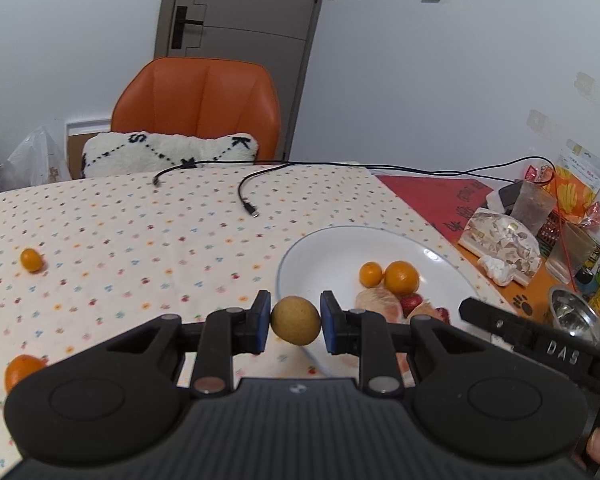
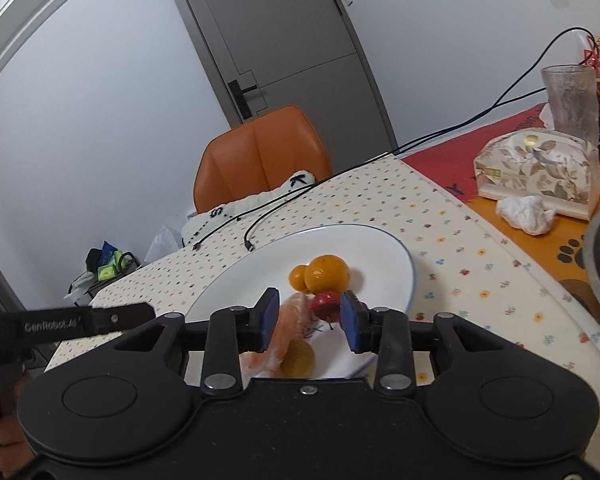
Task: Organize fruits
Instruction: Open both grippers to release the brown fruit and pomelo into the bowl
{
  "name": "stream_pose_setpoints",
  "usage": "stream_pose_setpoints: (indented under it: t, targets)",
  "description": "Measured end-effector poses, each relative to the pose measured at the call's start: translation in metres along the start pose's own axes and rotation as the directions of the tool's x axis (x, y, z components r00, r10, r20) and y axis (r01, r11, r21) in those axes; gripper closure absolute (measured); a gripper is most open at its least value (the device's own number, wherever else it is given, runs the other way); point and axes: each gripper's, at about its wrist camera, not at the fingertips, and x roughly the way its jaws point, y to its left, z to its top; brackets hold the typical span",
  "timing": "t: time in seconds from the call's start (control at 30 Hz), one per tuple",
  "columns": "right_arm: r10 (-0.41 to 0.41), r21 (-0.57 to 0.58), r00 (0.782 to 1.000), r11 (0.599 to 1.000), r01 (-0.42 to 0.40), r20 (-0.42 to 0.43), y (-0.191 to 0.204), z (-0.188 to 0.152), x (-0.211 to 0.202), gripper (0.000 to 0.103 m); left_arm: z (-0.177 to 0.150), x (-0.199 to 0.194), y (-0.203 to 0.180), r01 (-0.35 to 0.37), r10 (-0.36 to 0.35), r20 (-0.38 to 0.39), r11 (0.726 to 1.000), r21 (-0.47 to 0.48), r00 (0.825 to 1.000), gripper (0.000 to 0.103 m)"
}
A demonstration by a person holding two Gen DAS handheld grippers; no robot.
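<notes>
On the far left of the desk (image 1: 100,240), two small oranges lie loose: one (image 1: 31,260) out on the dotted cloth, another (image 1: 22,370) half cut off behind the left claw's body. Judging by the task, they are waiting to be gathered.

The left claw (image 1: 295,321) is clenched on a tan round fruit (image 1: 295,321), pads pressing both sides, holding it above the near rim of the white plate (image 1: 320,248), apparently to add it to the pile. What kind of fruit it is cannot be made out.

On the plate sit two oranges (image 2: 326,274), peeled citrus segments (image 2: 290,320) and a small red fruit (image 2: 326,305).

The right claw (image 2: 310,314) hangs over that pile with its pads apart, gripping nothing; the red fruit lies between them, near the right pad. Whether the pad touches it cannot be told. A yellowish fruit (image 2: 298,358) below is partly hidden by the claw's body.
</notes>
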Motion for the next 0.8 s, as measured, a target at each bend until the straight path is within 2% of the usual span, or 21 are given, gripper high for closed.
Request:
stream_pose_setpoints:
  t: [0.2, 0.3, 0.6, 0.8]
  targets:
    - [-0.006, 0.003, 1.000, 1.000, 0.006, -0.002, -0.001, 0.000, -0.003, 0.065, 0.007, 0.001, -0.016, 0.031, -0.031, 0.021, 0.999, 0.022, 0.999, 0.078]
    - [-0.007, 0.001, 1.000, 1.000, 0.007, 0.002, -0.001, 0.001, -0.005, 0.060, 0.009, -0.002, -0.017, 0.023, -0.024, 0.043, 0.999, 0.029, 0.999, 0.073]
    - [0.001, 0.006, 1.000, 1.000, -0.001, -0.011, 0.006, -0.003, -0.001, 0.056, 0.002, -0.018, 0.005, -0.025, 0.025, 0.037, 1.000, 0.004, 0.999, 0.051]
    - [0.018, -0.021, 1.000, 1.000, -0.018, -0.013, 0.020, -0.006, 0.000, 0.051, 0.001, -0.034, 0.027, -0.075, 0.077, 0.057, 0.996, -0.040, 0.995, 0.031]
